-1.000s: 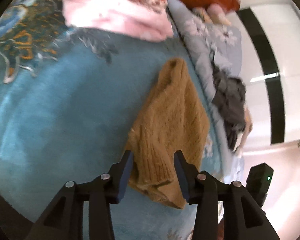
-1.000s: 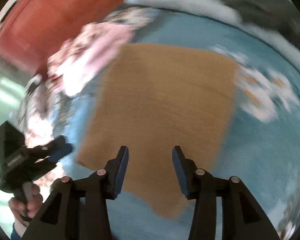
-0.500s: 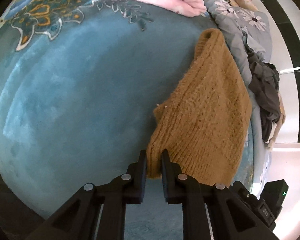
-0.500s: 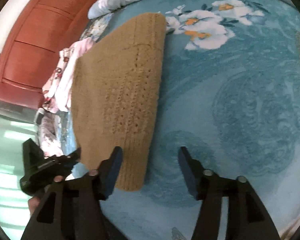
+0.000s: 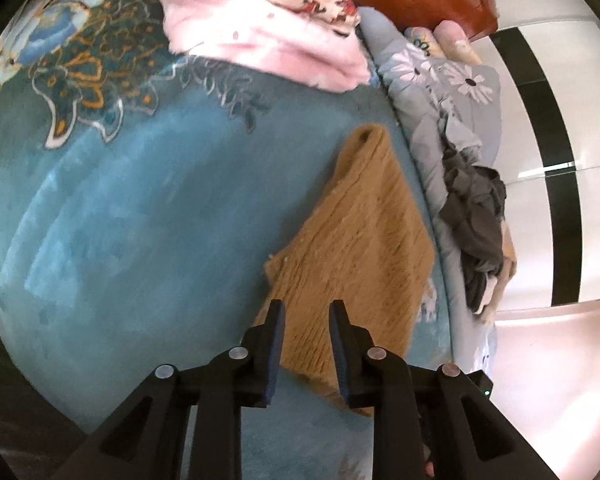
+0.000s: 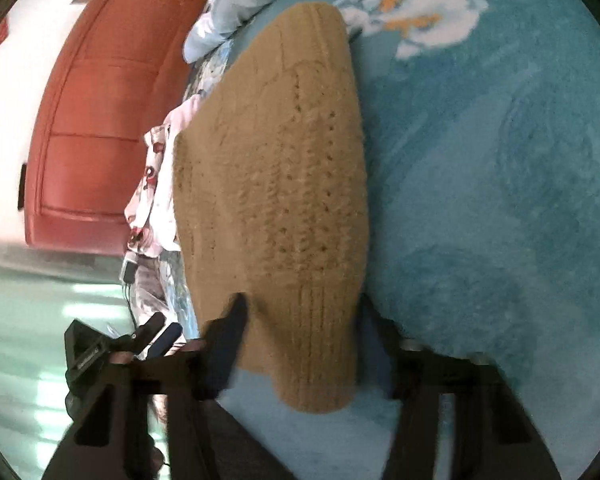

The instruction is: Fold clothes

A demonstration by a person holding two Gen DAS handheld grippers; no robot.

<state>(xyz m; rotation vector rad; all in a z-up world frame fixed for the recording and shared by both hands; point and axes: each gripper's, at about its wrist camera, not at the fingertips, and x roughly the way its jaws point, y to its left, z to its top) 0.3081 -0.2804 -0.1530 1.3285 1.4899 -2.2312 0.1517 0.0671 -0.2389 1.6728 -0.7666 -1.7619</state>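
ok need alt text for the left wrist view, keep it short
A folded tan knit sweater lies on a teal patterned blanket, its near edge between the parted fingers of the left hand-held gripper, whose jaws are opening. Folded pink clothes sit beyond it, with dark garments heaped on a grey floral quilt to the right.

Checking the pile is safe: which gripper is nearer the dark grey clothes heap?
Right, judging by the layout. The dark grey clothes lie beyond the sweater's far side, where the right gripper straddles the hem, closing. The left gripper is at the opposite corner, opening.
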